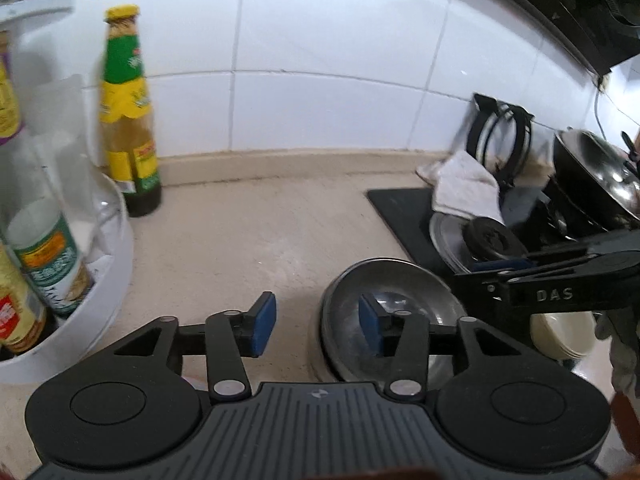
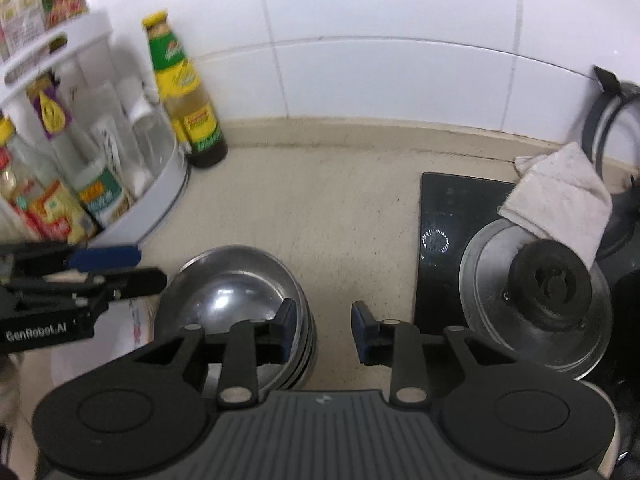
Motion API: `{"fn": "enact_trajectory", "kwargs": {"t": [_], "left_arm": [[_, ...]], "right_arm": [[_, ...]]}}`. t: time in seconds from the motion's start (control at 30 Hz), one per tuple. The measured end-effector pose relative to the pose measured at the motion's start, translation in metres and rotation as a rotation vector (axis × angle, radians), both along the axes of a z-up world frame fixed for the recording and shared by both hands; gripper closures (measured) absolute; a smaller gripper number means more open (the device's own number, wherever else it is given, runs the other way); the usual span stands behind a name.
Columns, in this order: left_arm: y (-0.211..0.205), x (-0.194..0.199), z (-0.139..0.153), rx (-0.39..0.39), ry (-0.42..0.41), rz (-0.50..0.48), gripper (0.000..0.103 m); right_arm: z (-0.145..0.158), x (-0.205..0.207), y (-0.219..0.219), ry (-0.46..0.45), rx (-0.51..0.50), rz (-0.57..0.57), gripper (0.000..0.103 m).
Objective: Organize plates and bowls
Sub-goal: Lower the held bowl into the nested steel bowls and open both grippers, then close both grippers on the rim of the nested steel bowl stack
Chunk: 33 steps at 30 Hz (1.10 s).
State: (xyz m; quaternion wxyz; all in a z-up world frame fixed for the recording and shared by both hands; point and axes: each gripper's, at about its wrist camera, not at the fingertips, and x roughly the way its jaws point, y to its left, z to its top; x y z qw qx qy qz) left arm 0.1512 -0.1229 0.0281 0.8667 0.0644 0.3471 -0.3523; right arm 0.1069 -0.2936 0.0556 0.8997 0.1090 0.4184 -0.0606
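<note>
Beige surface (image 1: 240,240), white tiled wall behind. Stack of steel bowls (image 2: 240,300): nested, upright, near the front middle of the surface, interior empty and reflective; in the left wrist view the same stack (image 1: 392,312) lies under that gripper's right-hand finger. Left gripper (image 1: 317,326): fingers (image 1: 265,322) spread wide with blue pads, holding nothing, poised above the surface with one pad over the bowl rim; contact cannot be told. Right gripper (image 2: 324,330): fingers (image 2: 362,330) set moderately apart, empty, the left one over the stack's right edge, the other over bare surface. Cream bowl (image 1: 560,332): to the right of the steel stack, partly hidden behind the right gripper's body. White plate (image 2: 100,348): partly visible to the left of the steel bowls, below the left gripper. White round condiment rack (image 2: 160,200): far left, filled with bottles and jars. Sauce bottle (image 1: 128,120): yellow cap, green-and-yellow label, upright beside the rack against the wall. Black cooktop (image 2: 448,216): right side, carrying a glass pot lid (image 2: 536,296) with a black knob; a white cloth (image 2: 560,200) overlaps the lid's far edge. Dark wok (image 1: 600,176): far right, behind the lid.
</note>
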Motion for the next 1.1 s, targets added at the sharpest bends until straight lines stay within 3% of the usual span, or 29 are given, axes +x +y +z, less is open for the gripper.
{"fn": "enact_trajectory", "kwargs": {"t": [0.13, 0.23, 0.37, 0.8, 1.03, 1.1], "left_arm": [[0.003, -0.013, -0.008, -0.017, -0.043, 0.024, 0.036], [0.002, -0.019, -0.015, -0.034, -0.043, 0.036, 0.036], [-0.003, -0.026, -0.022, -0.033, -0.080, 0.045, 0.034], [-0.007, -0.049, -0.040, -0.049, -0.117, -0.102, 0.020], [0.001, -0.064, -0.061, -0.059, -0.188, -0.186, 0.014], [0.003, -0.066, -0.067, -0.027, -0.207, -0.177, 0.014]], "right_arm": [[-0.017, -0.009, -0.011, -0.047, 0.128, -0.066, 0.069], [-0.030, -0.012, -0.017, -0.061, 0.210, -0.106, 0.069], [-0.039, -0.017, -0.018, -0.102, 0.238, -0.145, 0.067], [-0.047, -0.007, -0.018, -0.135, 0.299, -0.139, 0.065], [-0.047, -0.001, -0.015, -0.120, 0.277, -0.126, 0.062], [-0.050, 0.002, -0.015, -0.100, 0.288, -0.133, 0.062]]}}
